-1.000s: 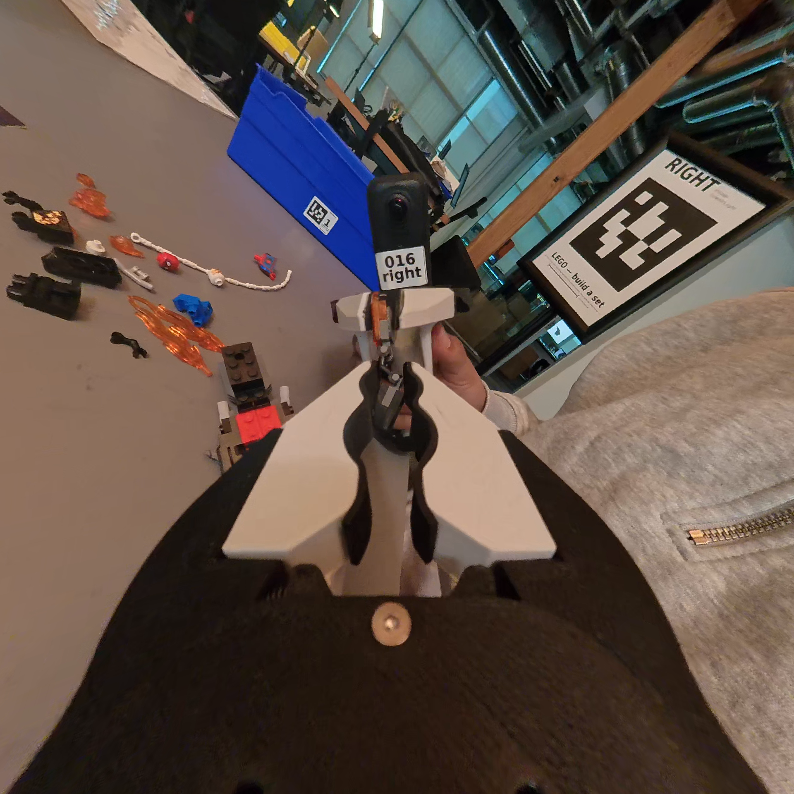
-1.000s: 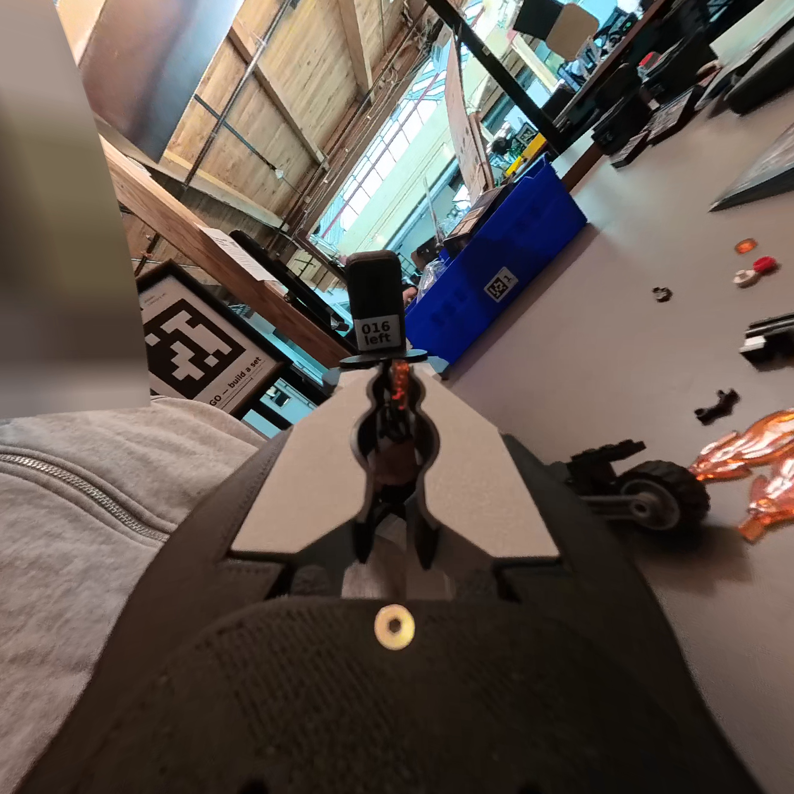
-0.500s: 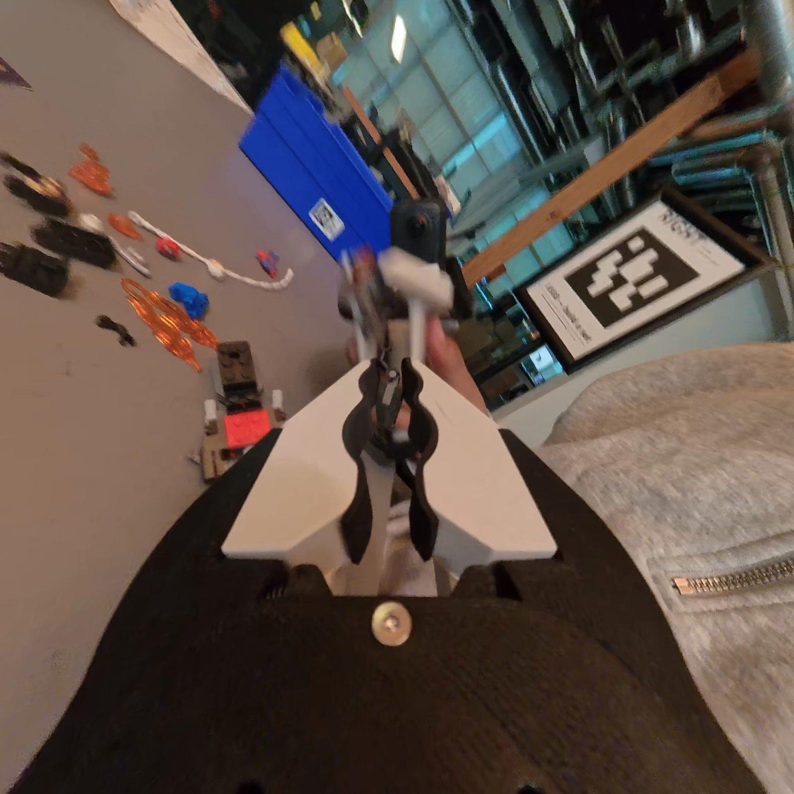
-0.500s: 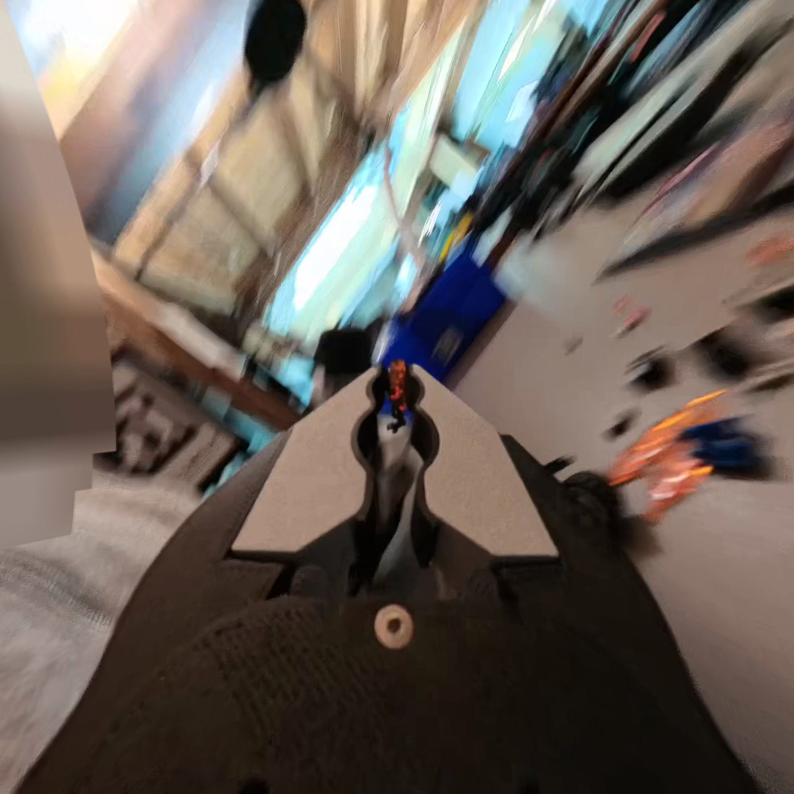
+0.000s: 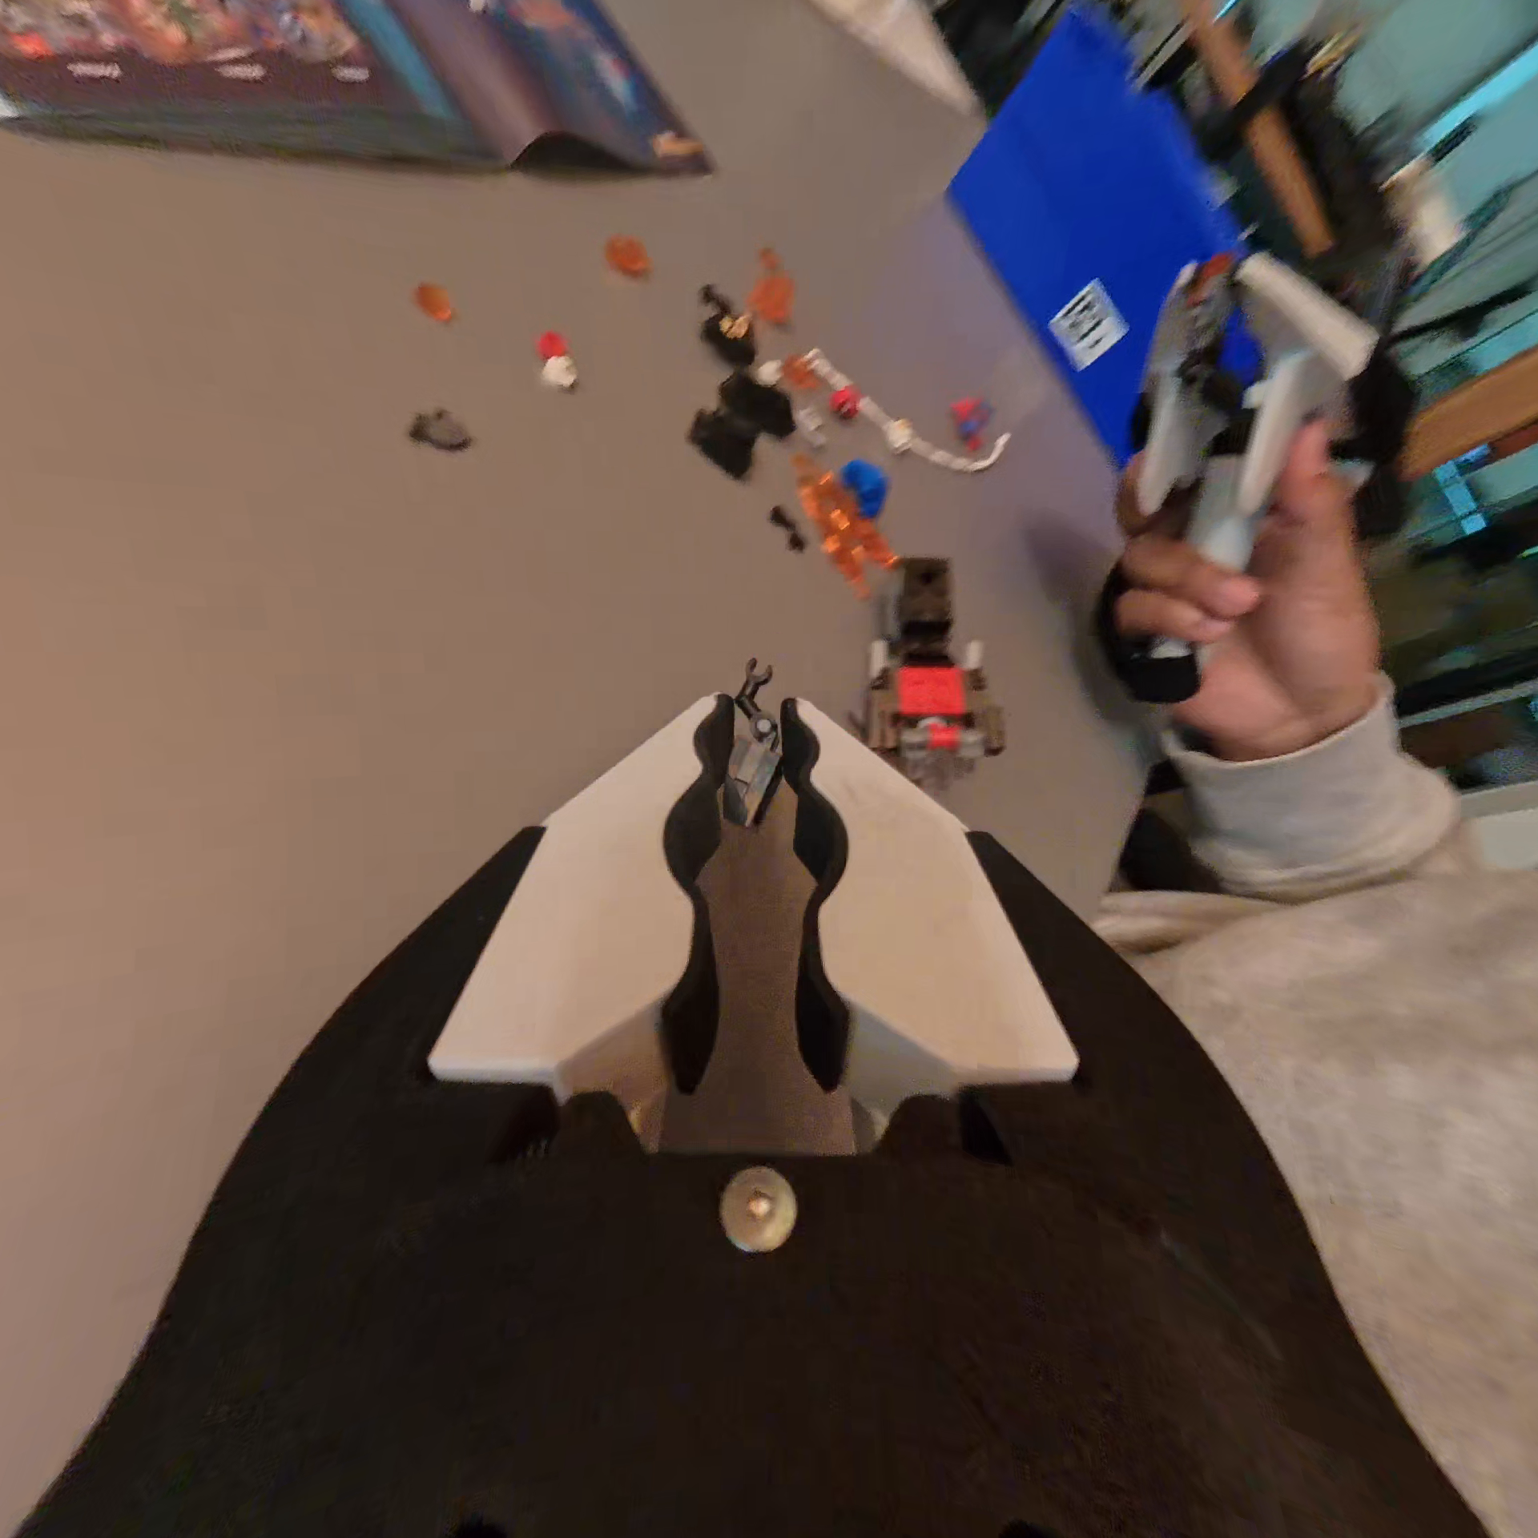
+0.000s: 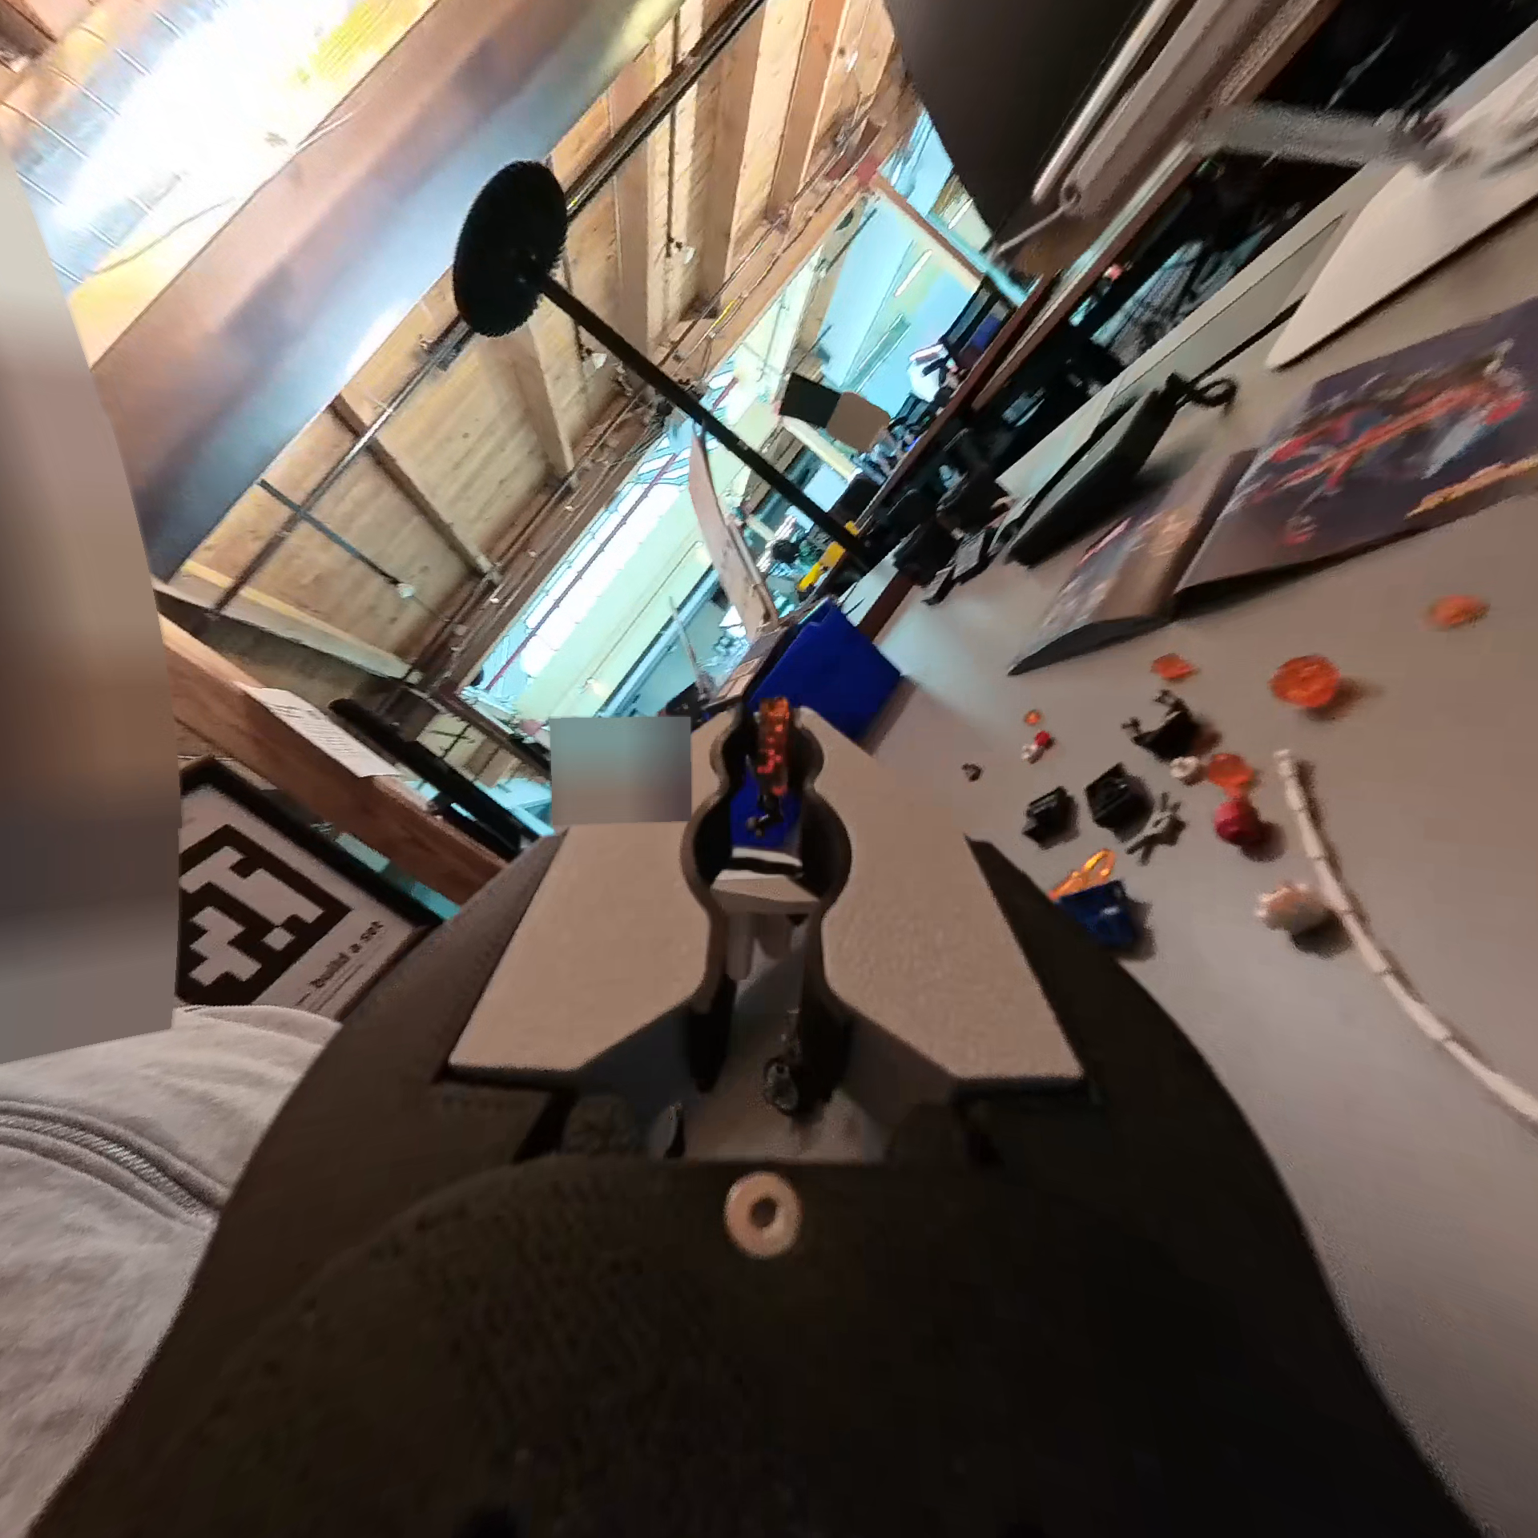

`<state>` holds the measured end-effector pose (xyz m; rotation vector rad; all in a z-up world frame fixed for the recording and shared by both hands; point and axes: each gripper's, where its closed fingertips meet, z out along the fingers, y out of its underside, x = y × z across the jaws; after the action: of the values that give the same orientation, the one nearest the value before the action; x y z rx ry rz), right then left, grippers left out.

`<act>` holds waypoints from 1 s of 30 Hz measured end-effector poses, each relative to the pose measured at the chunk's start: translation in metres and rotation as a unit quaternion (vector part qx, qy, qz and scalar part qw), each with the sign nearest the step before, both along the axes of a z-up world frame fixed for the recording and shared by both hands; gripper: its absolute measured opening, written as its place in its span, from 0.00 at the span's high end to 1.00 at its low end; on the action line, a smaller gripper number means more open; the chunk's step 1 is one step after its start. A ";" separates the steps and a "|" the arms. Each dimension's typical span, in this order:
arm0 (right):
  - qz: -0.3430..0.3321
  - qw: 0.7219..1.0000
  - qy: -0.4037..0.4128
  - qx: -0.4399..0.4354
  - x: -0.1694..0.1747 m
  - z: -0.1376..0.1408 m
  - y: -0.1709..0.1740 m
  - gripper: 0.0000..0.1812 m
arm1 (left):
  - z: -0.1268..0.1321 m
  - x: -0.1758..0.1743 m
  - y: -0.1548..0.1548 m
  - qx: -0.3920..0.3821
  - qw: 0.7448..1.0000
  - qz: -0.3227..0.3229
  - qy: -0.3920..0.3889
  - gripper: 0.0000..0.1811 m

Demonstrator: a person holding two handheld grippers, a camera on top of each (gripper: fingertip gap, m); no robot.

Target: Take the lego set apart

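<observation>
My left gripper (image 5: pixel 753 707) is shut on a small grey and black lego piece (image 5: pixel 751 766) with a black clip sticking out past the tips, held above the grey table (image 5: pixel 250 666). My right gripper (image 6: pixel 772 728) is shut on a small orange and black piece (image 6: pixel 770 753). In the left wrist view it is raised at the upper right (image 5: pixel 1223 391), in a hand. A partly built black and red lego vehicle (image 5: pixel 928 674) lies on the table just right of my left fingertips.
Loose parts lie scattered beyond: orange flame pieces (image 5: pixel 840 524), black bricks (image 5: pixel 741 416), a white chain (image 6: pixel 1332 907), a red head (image 6: pixel 1237 820) and a blue piece (image 6: pixel 1098 911). A blue bin (image 5: pixel 1082 191) and an open booklet (image 5: pixel 333 83) stand at the far side.
The two grippers were tip to tip on one small assembly and have pulled apart. My left swung down toward the table with the grey-black piece; my right moved off with the orange piece.
</observation>
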<state>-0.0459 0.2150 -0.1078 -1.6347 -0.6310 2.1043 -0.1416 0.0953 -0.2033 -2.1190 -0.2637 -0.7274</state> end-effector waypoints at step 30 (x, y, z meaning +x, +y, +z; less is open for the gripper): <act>0.154 0.987 0.043 -0.030 -0.047 0.001 -0.093 0.96 | 0.082 0.082 0.018 0.174 0.955 -0.103 -0.218 0.94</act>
<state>-0.0933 0.1222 -0.1064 -1.5480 -0.8442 2.4188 -0.0597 0.1132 -0.1218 -1.6482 -0.1366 -1.2695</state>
